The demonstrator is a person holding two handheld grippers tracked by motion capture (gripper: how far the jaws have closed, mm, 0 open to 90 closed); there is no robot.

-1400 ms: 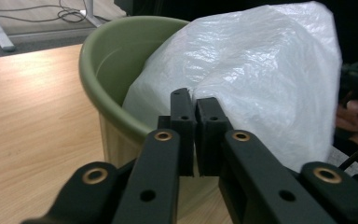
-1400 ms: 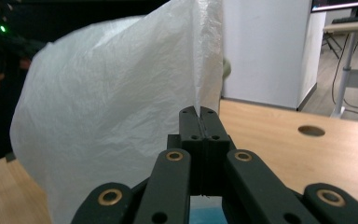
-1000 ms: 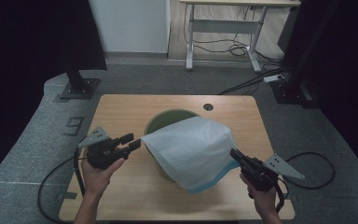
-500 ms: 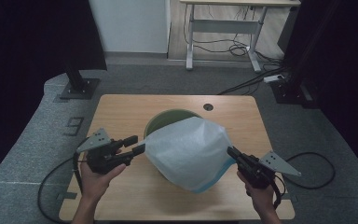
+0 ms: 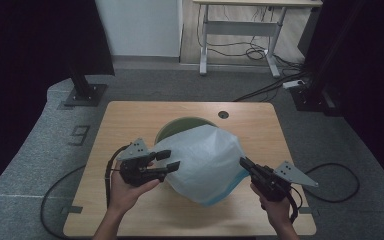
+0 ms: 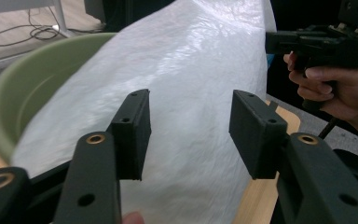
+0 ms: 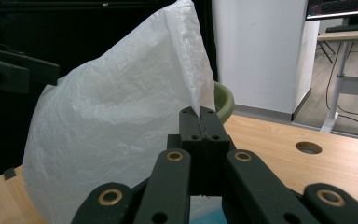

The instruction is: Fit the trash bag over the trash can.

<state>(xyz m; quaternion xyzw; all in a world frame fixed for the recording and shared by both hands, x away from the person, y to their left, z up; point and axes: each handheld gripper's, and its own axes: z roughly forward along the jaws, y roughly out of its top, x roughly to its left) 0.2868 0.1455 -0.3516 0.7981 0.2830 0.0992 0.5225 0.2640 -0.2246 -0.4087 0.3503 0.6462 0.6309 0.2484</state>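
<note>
Our right gripper is squeezed tight on the edge of the white plastic bag. In the right gripper view the two black jaws are pressed flat together, and a thin bit of the bag sticks up from between them.

Our left gripper has let go. Its jaws have just been opening, and now they stand apart. In the left gripper view the bag's crinkly side lies right past the gap between the jaws, but the pads do not pinch it. From the high view the left gripper sits right at the left side of the bag, and the right gripper sits at its right side.

The bag puffs up like a big tent between our two hands. It hangs over the green bin, which stands in the middle of the wooden table. We see the bin's round green rim peek out behind the bag on the left. A bit of blue shows at the bag's bottom edge.

The table has a small round hole near its far edge. Black cables trail from the grippers onto the grey floor.
</note>
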